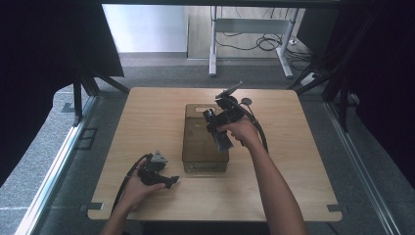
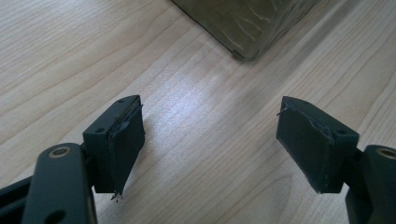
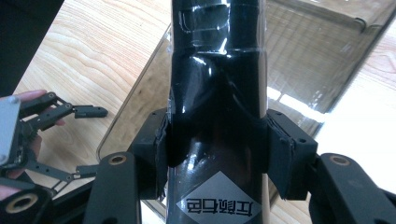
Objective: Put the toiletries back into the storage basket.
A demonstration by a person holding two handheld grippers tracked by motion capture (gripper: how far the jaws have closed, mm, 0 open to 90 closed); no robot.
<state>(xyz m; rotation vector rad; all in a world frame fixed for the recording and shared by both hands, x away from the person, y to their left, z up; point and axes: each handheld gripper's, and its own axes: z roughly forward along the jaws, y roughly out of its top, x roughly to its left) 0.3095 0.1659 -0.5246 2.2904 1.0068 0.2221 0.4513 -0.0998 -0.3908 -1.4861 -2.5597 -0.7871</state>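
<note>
A black bottle (image 3: 217, 84) with a white diamond label sits between the pads of my right gripper (image 3: 217, 149), which is shut on its body. In the high view the right gripper (image 1: 219, 126) holds the bottle (image 1: 224, 141) over the right part of a smoky translucent rectangular bin (image 1: 198, 147) in the middle of the table. The bin's wall (image 3: 317, 56) lies right behind the bottle. My left gripper (image 1: 171, 182) rests low at the table's front left, jaws spread wide with nothing between them (image 2: 210, 140). A corner of the bin (image 2: 252, 28) lies ahead of it.
The light wooden table (image 1: 293, 147) has bare room left and right of the bin. From the right gripper view, the left gripper (image 3: 91, 140) and its hand sit beside the bin. Black curtains flank the table; a desk frame (image 1: 249, 29) with cables stands on the floor beyond.
</note>
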